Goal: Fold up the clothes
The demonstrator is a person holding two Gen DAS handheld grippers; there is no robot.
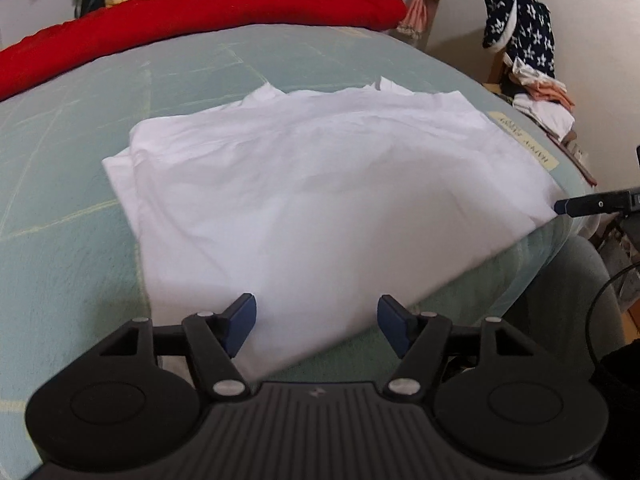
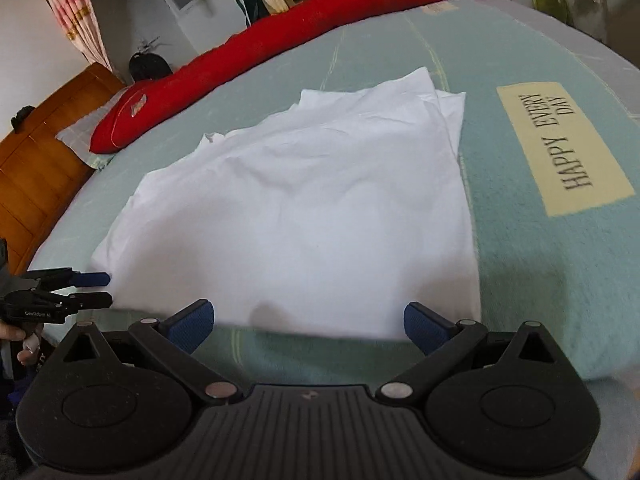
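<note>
A white garment, folded into a rough rectangle, lies flat on the pale green bed cover. My left gripper is open at its near left corner, blue pads wide apart with the cloth edge between them. From the right wrist view the same garment spreads ahead, and my right gripper is open just short of its near edge, holding nothing. The left gripper shows at the far left of that view with its fingers parted. One of the right gripper's fingers touches the garment's right corner.
A long red bolster runs along the far side of the bed. A wooden headboard stands at the left. A "HAPPY EVERY DAY" patch marks the cover. Clothes are piled on a chair beyond the bed's right edge.
</note>
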